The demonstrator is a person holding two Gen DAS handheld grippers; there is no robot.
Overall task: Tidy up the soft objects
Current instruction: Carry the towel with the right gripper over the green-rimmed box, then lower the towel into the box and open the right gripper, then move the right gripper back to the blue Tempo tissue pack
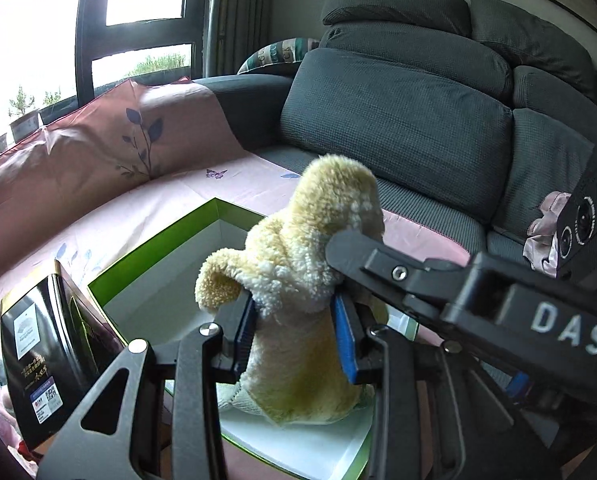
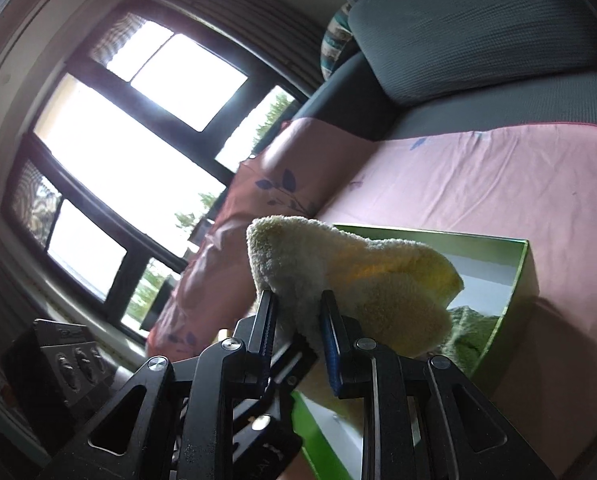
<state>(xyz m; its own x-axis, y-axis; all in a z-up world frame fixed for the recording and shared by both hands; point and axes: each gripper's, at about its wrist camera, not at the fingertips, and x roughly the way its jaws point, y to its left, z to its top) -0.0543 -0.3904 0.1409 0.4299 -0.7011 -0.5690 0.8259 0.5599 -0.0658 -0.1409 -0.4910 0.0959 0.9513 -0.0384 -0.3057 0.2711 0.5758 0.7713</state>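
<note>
A cream plush toy (image 1: 298, 280) is pinched by the left hand-held gripper (image 1: 294, 328) over the green box (image 1: 154, 240). It is also clamped by the right hand-held gripper (image 2: 298, 320).

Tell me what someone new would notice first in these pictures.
A fluffy cream plush toy stands out, gripped by both claws over the open green box with the white inside. The left claw squeezes its middle, and the right claw pinches one end. Around them lie a pink floral sheet and a grey sofa.
</note>
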